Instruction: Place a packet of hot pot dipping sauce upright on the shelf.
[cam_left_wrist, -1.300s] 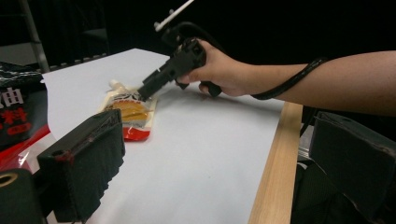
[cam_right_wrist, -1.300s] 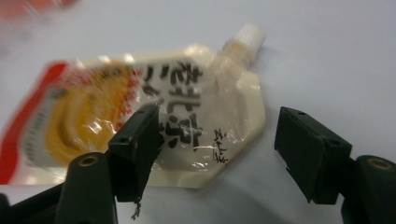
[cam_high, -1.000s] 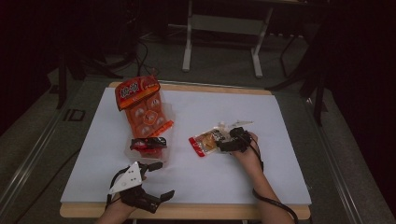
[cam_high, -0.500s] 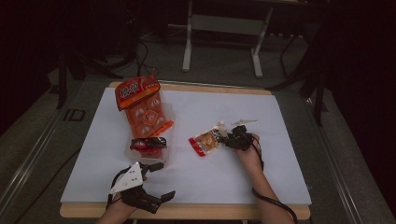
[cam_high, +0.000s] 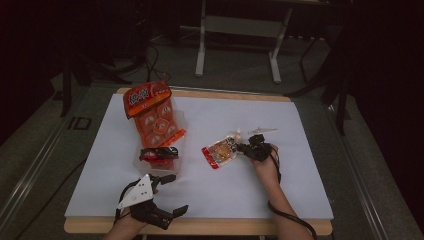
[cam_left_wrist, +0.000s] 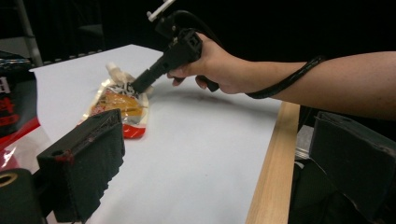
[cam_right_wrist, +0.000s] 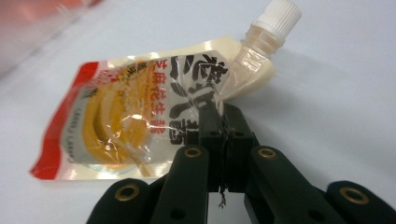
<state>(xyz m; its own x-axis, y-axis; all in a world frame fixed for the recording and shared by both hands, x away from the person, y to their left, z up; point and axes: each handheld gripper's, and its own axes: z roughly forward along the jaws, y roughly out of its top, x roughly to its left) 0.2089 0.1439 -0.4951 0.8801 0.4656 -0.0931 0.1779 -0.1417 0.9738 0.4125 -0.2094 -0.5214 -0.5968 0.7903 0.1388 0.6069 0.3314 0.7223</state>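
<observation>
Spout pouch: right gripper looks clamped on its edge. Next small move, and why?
Probably a short lift. The right gripper has its jaws shut on the edge of the spout pouch just below the white cap, and the pouch lies flat on the white table. The left gripper waits open near the front edge, apart from it. Raising it slightly would test the hold.

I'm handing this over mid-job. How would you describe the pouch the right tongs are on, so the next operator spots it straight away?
Start from the white table and look right of its middle, just ahead of the right tongs, shut on the spout pouch. It lies flat: a clear pouch, yellow filling, red edge. Unlike the orange snack bag and black-and-red packet at left, it has a white screw cap.
</observation>
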